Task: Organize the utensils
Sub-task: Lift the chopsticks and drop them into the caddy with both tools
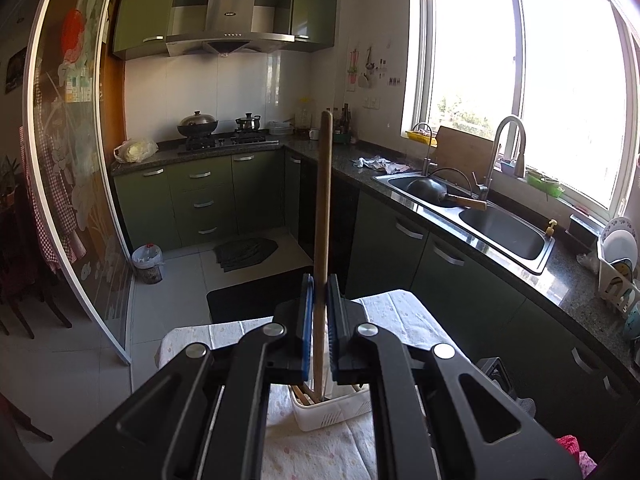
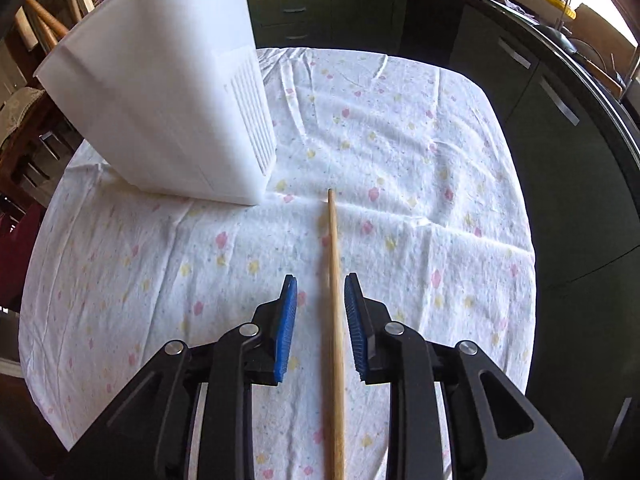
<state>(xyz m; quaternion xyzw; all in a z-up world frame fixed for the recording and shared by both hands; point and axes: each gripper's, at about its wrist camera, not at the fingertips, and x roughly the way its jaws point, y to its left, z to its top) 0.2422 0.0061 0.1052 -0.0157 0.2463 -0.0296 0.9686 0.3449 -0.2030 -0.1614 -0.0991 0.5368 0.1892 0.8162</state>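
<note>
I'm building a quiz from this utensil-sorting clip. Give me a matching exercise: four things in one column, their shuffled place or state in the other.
1. left claw
2. right claw
3. white utensil holder
4. black wok

A. in the sink
B. open, astride a chopstick lying flat
C. standing on the flowered cloth
D. shut on an upright wooden stick

Pairs: 1-D, 2-B, 3-C, 4-A

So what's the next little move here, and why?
Probably the left gripper should open and let go: the wooden utensil it pinches stands upright, its lower end already inside the white holder. The right gripper is open around a chopstick lying on the cloth.
</note>
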